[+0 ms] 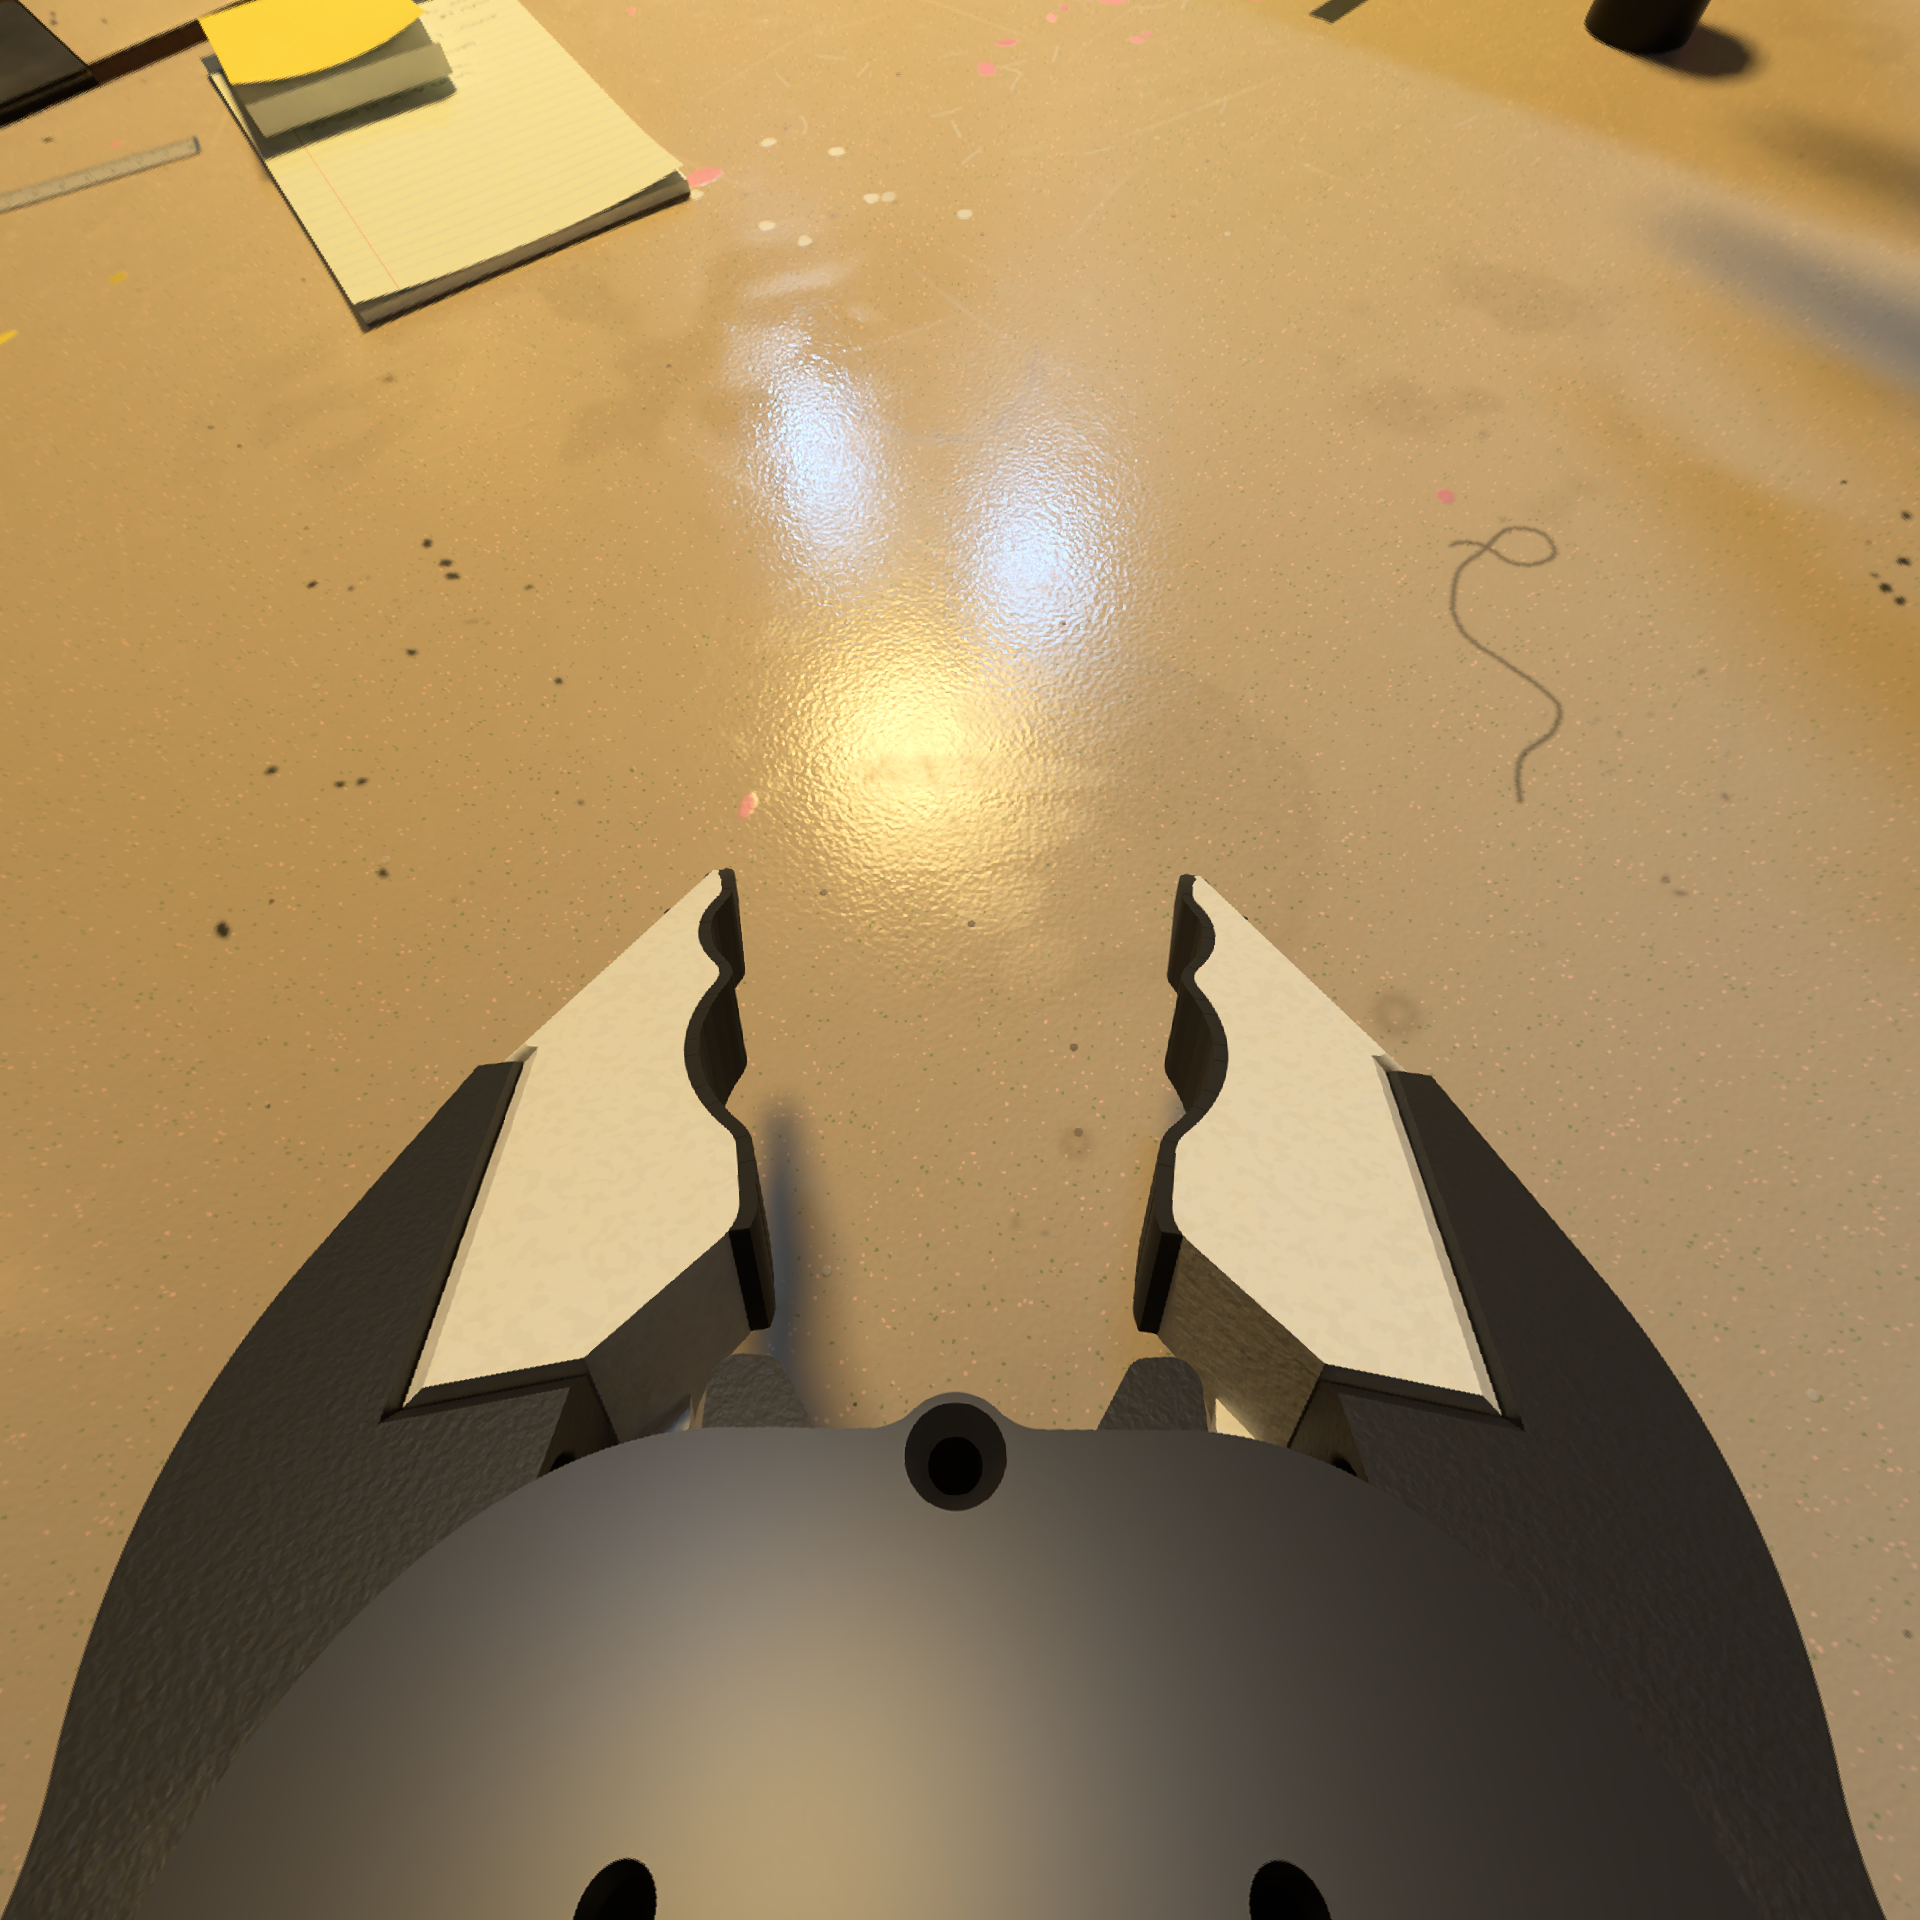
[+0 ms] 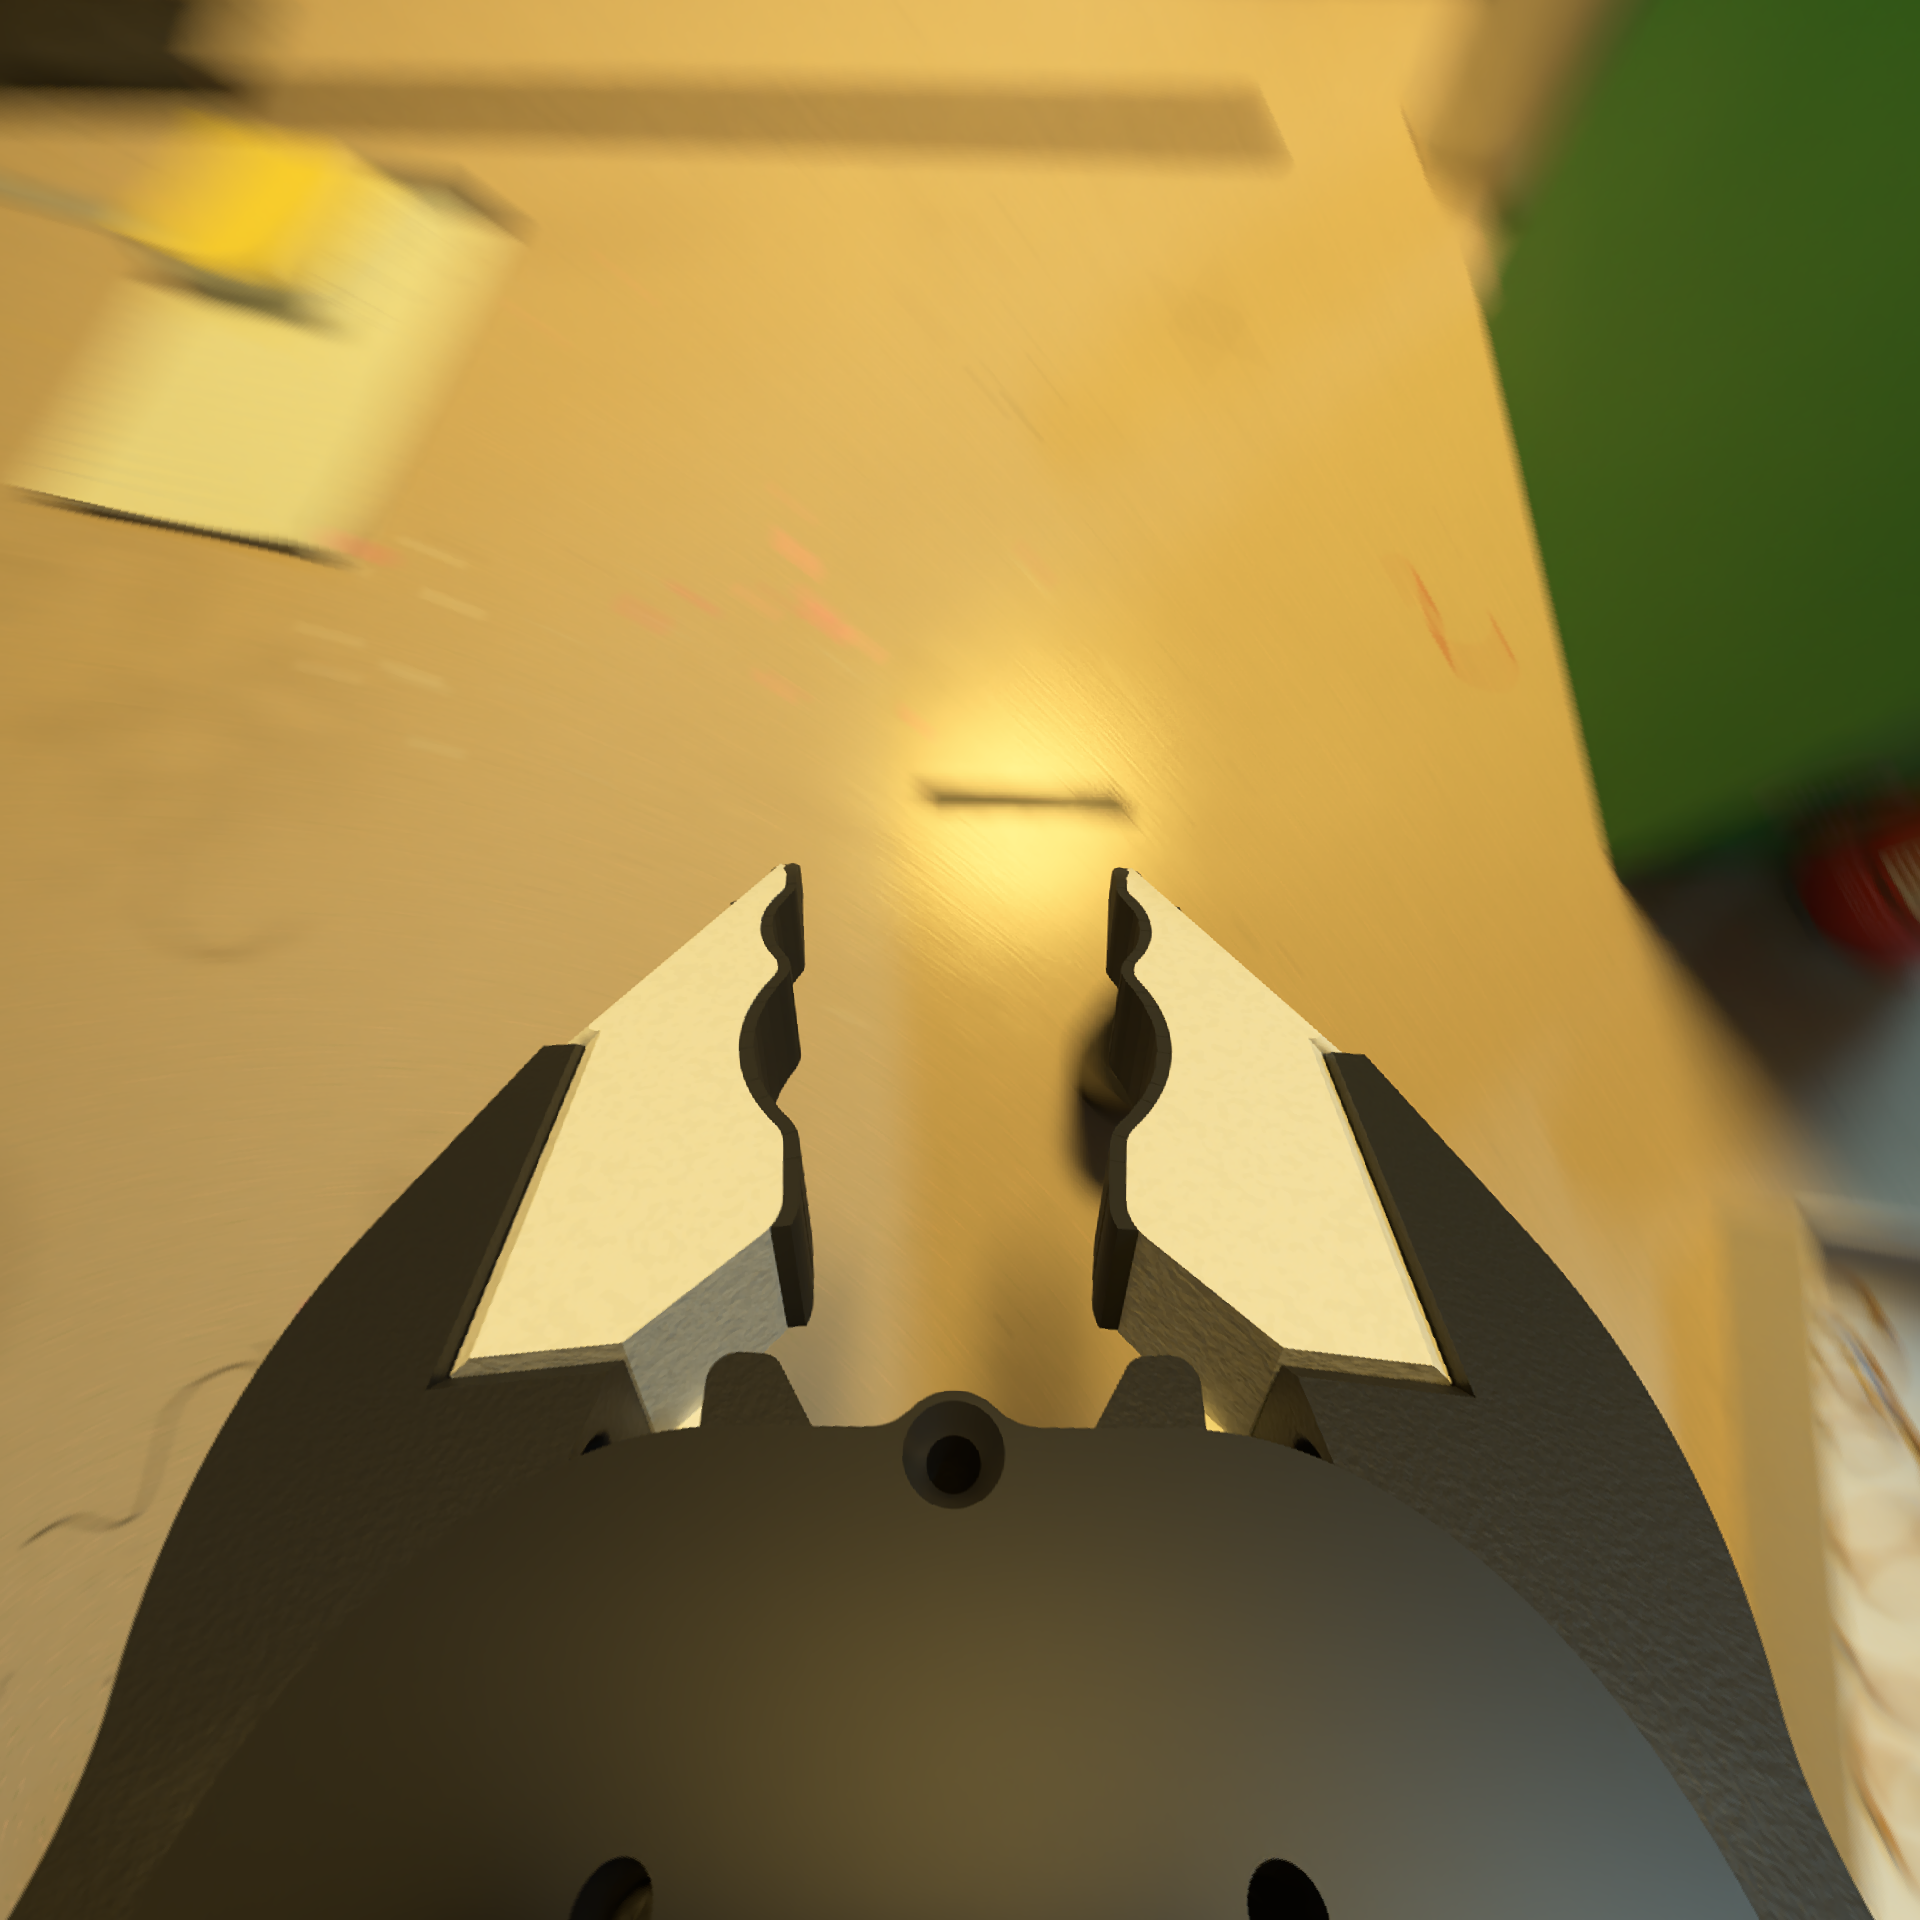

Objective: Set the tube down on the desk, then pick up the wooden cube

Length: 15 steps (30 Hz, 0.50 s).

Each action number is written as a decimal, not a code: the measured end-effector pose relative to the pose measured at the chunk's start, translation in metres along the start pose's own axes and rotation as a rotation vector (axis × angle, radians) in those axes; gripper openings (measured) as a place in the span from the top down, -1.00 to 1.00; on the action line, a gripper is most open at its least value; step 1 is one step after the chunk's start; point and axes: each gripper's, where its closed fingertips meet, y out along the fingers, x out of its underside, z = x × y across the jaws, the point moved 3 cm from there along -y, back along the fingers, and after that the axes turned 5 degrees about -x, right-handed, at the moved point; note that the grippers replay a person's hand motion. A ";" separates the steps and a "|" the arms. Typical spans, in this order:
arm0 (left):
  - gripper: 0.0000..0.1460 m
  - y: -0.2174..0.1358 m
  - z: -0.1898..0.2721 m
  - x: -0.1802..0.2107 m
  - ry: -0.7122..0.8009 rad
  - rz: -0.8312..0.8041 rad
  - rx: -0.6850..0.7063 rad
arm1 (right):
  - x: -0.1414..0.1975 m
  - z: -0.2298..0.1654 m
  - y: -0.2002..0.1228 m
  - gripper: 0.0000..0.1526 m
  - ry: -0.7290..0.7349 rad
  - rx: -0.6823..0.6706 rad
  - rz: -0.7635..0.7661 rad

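Left wrist view, jaws: we are seeing the left gripper (image 1: pixel 956 883) hovering over bare desk (image 1: pixel 1299 644), fingers spread wide, nothing between them.
Left wrist view, clutter: a notepad (image 1: pixel 457 177) is lying in the upper left of the frame with a yellow pad (image 1: pixel 312 36) on top; a dark cylinder (image 1: pixel 1647 23) is standing at the upper right edge, cut off by the frame.
Left wrist view, task things: we are finding neither tube nor cube here.
Left wrist view, risk: we are judging that, with no target in sight, any descent here would be closing on nothing.
Right wrist view, jaws: the right gripper (image 2: pixel 954 871) is also parted and empty, though less widely.
Right wrist view, blur: the whole scene is smearing, so we are trusting little of it.
Right wrist view, task things: a small dark shape (image 2: pixel 1091 1070) is showing just behind the right finger (image 2: pixel 1226 1122); we cannot tell whether it is the tube. No cube is showing.
Right wrist view, surroundings: a green block (image 2: pixel 1714 416) is filling the upper right, a red blur (image 2: pixel 1865 894) below it.
Right wrist view, risk: we are judging that this finger, so close to the dark shape, could knock it and send it rolling.
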 end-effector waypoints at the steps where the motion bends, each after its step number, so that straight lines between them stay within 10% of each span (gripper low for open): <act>1: -0.14 0.000 0.001 0.000 -0.009 -0.001 0.005 | -0.014 -0.030 -0.012 0.23 -0.077 -0.116 0.143; 6: -0.12 -0.002 0.004 0.001 -0.060 -0.020 0.057 | 0.011 -0.198 -0.034 0.24 -0.272 -0.741 0.604; 15: 0.01 -0.084 -0.049 -0.015 0.136 0.001 0.166 | 0.131 -0.299 -0.020 0.27 -0.486 -1.062 0.269</act>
